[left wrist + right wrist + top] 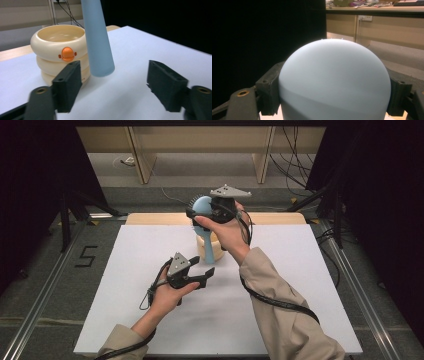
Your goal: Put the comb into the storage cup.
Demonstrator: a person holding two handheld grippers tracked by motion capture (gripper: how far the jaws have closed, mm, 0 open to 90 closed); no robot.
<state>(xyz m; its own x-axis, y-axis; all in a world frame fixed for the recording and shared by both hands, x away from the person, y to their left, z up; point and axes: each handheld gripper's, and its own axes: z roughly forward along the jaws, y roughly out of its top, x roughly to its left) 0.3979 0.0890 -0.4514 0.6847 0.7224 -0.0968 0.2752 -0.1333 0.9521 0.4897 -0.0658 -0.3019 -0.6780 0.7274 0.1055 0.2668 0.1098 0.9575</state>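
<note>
Both claws mid-table: right claw [332, 100] grips brush [204, 210]; edges well apart.

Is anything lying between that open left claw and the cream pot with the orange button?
No, just bare white board. In the left gripper view, the left gripper faces the pot, with the blue brush handle hanging beside it.

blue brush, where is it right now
In the high view the blue brush is held up by the right tool, handle hanging just in front of the cream holder, mid-table.
</note>
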